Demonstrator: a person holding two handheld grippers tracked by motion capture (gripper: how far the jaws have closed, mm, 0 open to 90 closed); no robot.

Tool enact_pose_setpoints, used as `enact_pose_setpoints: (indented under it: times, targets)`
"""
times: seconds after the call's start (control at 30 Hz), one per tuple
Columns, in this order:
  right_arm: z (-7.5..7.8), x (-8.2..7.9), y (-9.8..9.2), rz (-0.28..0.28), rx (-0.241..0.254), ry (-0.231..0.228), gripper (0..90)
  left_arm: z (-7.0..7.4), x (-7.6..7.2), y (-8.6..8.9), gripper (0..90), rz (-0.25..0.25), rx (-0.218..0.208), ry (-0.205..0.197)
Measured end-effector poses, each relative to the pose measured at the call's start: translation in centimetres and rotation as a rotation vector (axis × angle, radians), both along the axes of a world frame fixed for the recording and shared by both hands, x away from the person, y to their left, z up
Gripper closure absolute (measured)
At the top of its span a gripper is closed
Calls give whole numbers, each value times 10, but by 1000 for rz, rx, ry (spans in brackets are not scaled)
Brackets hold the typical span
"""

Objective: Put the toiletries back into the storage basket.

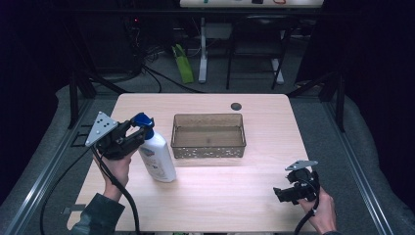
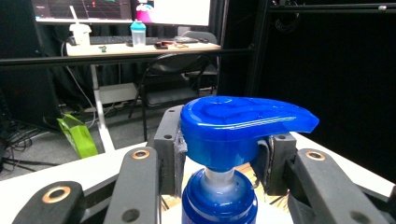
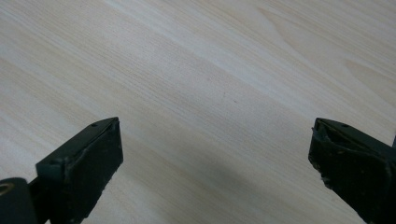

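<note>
A white lotion bottle (image 1: 157, 159) with a blue pump head (image 1: 144, 120) stands tilted at the table's left side. My left gripper (image 1: 138, 131) is shut on the pump head; up close its two pads press against the sides of the blue pump head (image 2: 243, 126), above the blue collar (image 2: 219, 200). A hand holds that gripper from below. My right gripper (image 1: 280, 194) hovers low over the table near the front right corner, jaws wide apart with bare wood between the fingertips (image 3: 93, 158).
A brown see-through bin (image 1: 209, 135) with nothing in it sits at the table's middle. A dark round grommet (image 1: 236, 105) is set in the wooden tabletop (image 1: 215, 196) behind it. Beyond the table stand a desk, a chair and a green bag (image 1: 182, 62).
</note>
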State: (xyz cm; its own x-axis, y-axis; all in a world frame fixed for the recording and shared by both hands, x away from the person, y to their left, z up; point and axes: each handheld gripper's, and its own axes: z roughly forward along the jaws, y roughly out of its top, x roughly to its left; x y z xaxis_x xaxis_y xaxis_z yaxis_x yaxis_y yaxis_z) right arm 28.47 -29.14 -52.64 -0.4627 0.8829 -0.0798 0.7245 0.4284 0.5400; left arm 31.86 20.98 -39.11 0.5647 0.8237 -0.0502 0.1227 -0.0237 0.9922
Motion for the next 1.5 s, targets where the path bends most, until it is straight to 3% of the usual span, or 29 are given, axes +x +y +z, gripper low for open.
enact_pose_setpoints:
  times: [0.8,1.5]
  targets:
    - [0,-1,1,-14,-7,7,30,23,-3,-2,589,10,-3,3]
    - [-1,0,-1,-28,-1,21,30,44,-1,-10,589,13,-5,-23]
